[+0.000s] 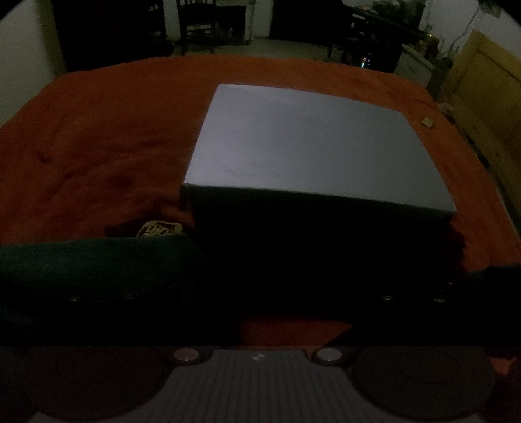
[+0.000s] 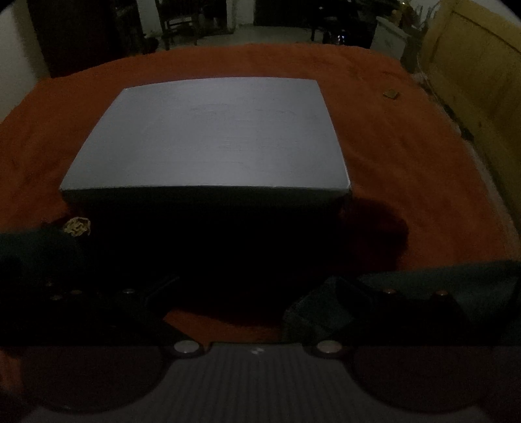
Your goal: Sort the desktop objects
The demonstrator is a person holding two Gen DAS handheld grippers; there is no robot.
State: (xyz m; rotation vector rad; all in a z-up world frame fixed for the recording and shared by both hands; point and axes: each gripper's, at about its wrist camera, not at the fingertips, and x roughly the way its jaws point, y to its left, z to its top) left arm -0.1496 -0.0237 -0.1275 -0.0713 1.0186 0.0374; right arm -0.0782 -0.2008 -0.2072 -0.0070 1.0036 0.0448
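Note:
The scene is very dark. A closed grey box (image 1: 306,143) lies on a red cloth (image 1: 97,136); it also shows in the right wrist view (image 2: 211,136). A small patterned object (image 1: 159,228) lies at the box's near left corner, also in the right wrist view (image 2: 76,226). A small tan piece (image 1: 427,122) lies beyond the box's right side, also in the right wrist view (image 2: 391,94). My left gripper (image 1: 293,286) is spread wide just in front of the box, fingers dark green. My right gripper (image 2: 260,286) is likewise spread wide before the box. Neither holds anything.
A yellow wooden panel (image 2: 472,65) stands along the cloth's right edge. A chair (image 1: 198,22) and dark furniture stand beyond the far edge. The red cloth (image 2: 423,162) shows bare to the box's left and right.

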